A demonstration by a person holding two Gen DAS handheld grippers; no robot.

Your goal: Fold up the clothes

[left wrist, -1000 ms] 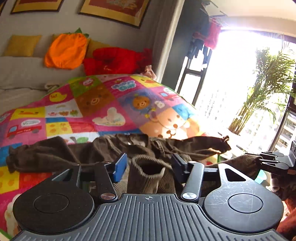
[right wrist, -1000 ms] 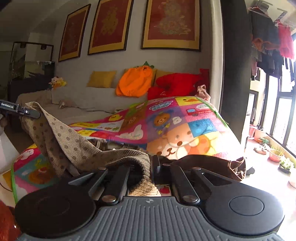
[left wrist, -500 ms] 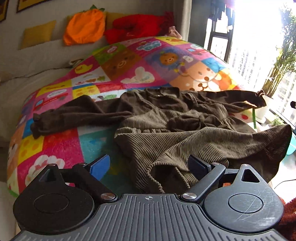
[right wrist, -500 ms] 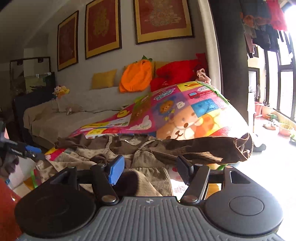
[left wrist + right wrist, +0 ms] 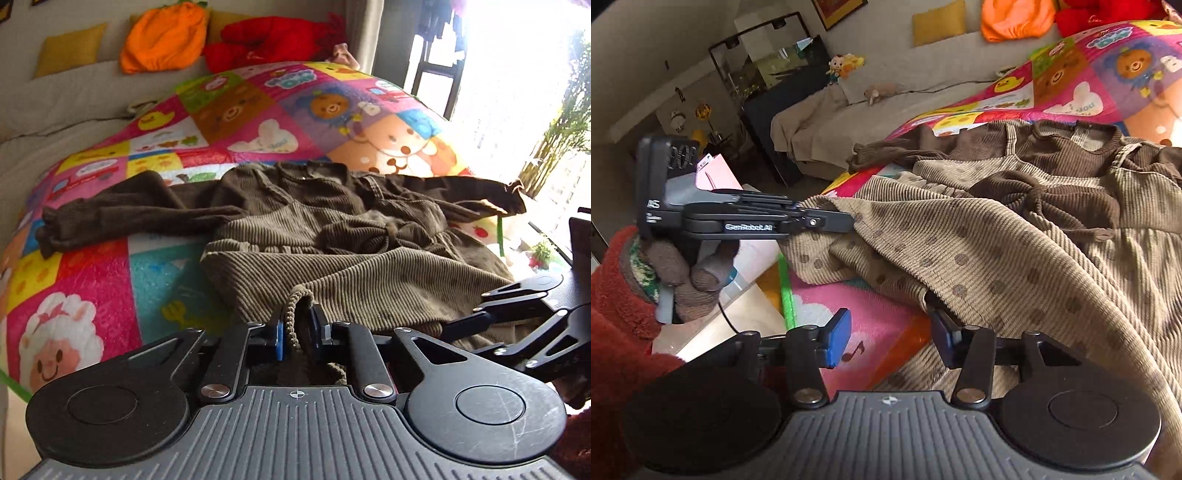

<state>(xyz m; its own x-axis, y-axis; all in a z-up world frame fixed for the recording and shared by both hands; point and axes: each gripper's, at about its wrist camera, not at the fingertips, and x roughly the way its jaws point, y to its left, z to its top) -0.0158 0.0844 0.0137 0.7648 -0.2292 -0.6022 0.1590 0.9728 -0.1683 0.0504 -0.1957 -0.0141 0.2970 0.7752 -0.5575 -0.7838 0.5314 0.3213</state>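
Ribbed brown corduroy dress [image 5: 369, 266] hem sits clamped in the left tool [image 5: 297, 332]; right tool [image 5: 892, 338] gapes apart.

Left gripper [image 5: 296, 334]: jaws nearly closed, clamped on a fold of hem, pads pressing either side. Seen from the right wrist at 9 o'clock, level, pointing toward 3, tips pinching cloth edge. Held by left hand [image 5: 687, 275], gloved, red fleece sleeve, fingers curled round the handle. Right gripper [image 5: 888, 338]: jaws spread wide, blue pads apart, right finger [image 5: 945, 341] tucked under cloth edge, left one free. Seen from the left wrist at 3 o'clock, pointing toward 9.
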